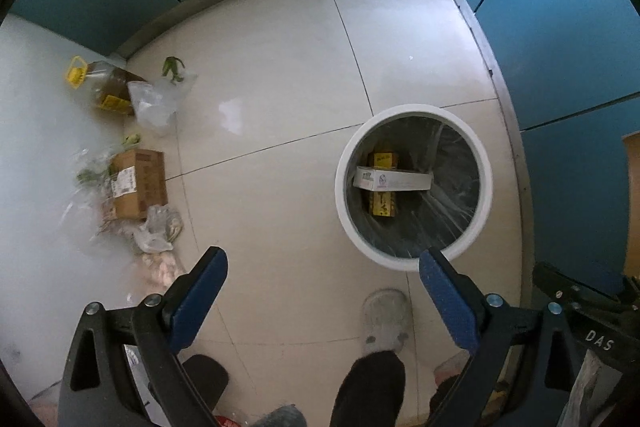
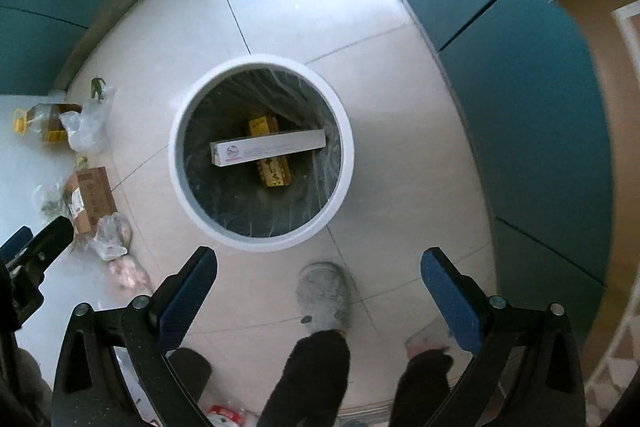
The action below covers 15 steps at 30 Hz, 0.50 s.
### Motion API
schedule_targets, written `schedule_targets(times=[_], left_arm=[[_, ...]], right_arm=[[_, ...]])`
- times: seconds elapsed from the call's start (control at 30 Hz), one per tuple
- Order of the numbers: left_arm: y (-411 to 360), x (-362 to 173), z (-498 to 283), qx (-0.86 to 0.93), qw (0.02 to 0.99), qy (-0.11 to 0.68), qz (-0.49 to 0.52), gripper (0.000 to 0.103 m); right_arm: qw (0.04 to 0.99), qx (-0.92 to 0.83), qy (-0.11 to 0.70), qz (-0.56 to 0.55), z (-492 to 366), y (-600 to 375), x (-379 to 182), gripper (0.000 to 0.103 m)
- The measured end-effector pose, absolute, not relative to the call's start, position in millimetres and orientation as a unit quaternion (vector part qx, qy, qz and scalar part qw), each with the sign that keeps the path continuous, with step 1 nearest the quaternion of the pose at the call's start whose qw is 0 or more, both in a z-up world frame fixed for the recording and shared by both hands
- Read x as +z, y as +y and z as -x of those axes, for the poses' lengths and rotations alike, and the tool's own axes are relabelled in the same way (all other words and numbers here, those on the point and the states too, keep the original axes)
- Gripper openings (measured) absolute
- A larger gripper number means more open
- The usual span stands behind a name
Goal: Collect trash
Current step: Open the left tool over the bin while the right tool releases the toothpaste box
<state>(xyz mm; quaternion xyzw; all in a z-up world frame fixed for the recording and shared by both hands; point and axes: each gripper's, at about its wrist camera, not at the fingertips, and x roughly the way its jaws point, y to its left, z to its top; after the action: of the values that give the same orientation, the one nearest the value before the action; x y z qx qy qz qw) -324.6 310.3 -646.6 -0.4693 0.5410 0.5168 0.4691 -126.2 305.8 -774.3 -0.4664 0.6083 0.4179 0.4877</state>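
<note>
A round white trash bin with a clear liner stands on the tiled floor. Inside lie a long white box across a yellow box. Trash lies at the left by a pale surface: an oil bottle, a cardboard box, plastic bags and green scraps. My left gripper is open and empty, left of the bin. My right gripper is open and empty, above the bin's near rim.
Teal walls enclose the corner. The person's legs and a grey slipper stand just below the bin. More bags lie near the cardboard box. A wooden panel shows at right.
</note>
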Motion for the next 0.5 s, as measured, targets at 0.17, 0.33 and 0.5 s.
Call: schedule_targets(times=[0.17, 0.33, 0.5], left_arm=[[292.4, -595.4, 322.3, 0.521, 0.479, 0.536, 0.460, 0.098], [272.4, -534.9, 324.2, 0.524, 0.493, 0.525, 0.455, 0.098], [251.3, -479.1, 330.0, 0.529, 0.500, 0.514, 0.454, 0.098]], right_arm=[[0.496, 0.439, 0.588, 0.465, 127.6, 294.7, -702.2, 0.103], [0.505, 0.464, 0.563, 0.461, 132.3, 281.5, -615.9, 0.103], [0.507, 0.483, 0.552, 0.453, 133.9, 266.0, -534.4, 0.103]])
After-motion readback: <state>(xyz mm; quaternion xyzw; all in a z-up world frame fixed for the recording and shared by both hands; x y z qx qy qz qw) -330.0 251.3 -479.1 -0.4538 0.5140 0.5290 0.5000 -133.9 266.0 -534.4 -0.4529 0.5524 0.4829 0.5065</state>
